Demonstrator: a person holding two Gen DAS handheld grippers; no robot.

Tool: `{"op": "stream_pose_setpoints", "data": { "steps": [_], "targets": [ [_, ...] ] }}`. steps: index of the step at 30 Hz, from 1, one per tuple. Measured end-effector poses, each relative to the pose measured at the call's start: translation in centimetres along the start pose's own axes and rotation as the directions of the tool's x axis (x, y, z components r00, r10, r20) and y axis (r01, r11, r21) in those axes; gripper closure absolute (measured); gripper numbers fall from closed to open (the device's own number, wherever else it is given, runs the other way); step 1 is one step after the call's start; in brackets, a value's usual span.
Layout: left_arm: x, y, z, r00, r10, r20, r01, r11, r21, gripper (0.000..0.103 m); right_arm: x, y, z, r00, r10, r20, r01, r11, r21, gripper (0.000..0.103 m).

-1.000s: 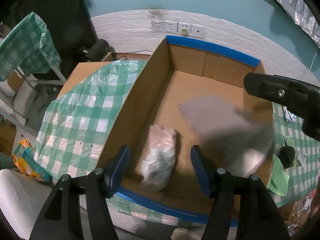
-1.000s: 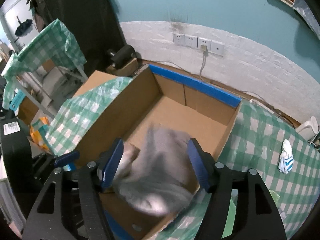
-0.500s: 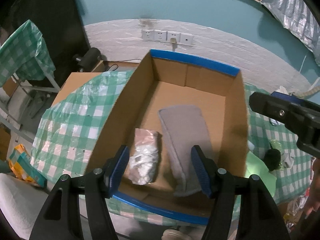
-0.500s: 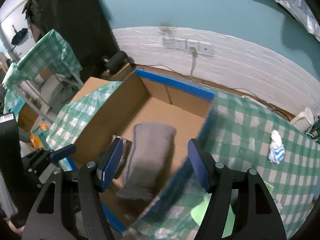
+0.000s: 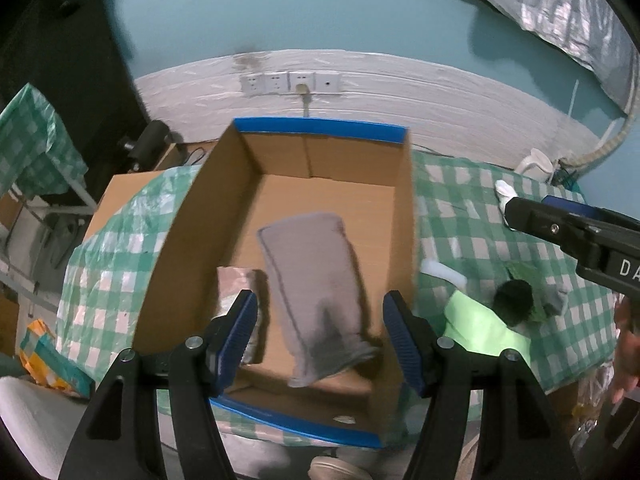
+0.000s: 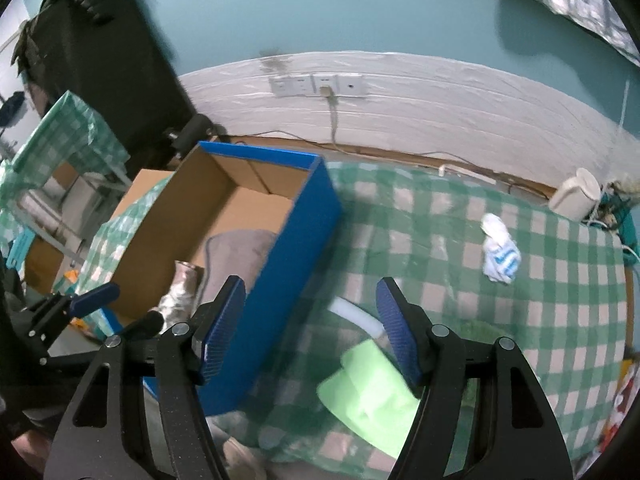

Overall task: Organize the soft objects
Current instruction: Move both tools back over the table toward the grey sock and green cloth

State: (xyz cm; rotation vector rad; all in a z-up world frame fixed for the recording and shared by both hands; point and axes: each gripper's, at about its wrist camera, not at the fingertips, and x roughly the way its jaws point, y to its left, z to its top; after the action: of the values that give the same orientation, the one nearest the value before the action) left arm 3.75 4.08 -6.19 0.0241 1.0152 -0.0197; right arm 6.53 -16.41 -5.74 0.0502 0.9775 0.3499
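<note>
The left gripper [image 5: 320, 332] hangs with its blue-padded fingers [image 5: 239, 330] spread wide apart, nothing between them. The right gripper [image 6: 310, 326] is likewise spread, its pads [image 6: 394, 330] parted and empty. Both point forward and downward, the right one off to the left one's right side.
</note>
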Motion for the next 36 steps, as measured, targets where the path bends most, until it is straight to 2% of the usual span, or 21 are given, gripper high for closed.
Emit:
{"op": "stream_pose_setpoints", "data": {
  "steps": [21, 25, 36],
  "targets": [
    [-0.3, -10.2, -1.0, 0.998, -0.058, -0.016, 0.06, 0.981, 0.184, 0.033, -4.2, -9.8, -5.5, 0.991, -0.137, 0.005, 0.136, 0.988, 0.075, 0.032],
    [0.2, -11.9, -1.5, 0.997, -0.071, -0.031, 0.076, 0.975, 0.21, 0.03, -4.5, -11.2, -6.2, 0.989, -0.147, 0.006, 0.145, 0.985, 0.094, 0.031],
    [2.4, -14.9, -2.7, 0.995, -0.064, -0.076, 0.081, 0.963, 0.258, 0.03, -4.6, -15.5, -7.9, 0.985, -0.172, -0.02, 0.173, 0.971, 0.163, 0.031]
  ]
}}
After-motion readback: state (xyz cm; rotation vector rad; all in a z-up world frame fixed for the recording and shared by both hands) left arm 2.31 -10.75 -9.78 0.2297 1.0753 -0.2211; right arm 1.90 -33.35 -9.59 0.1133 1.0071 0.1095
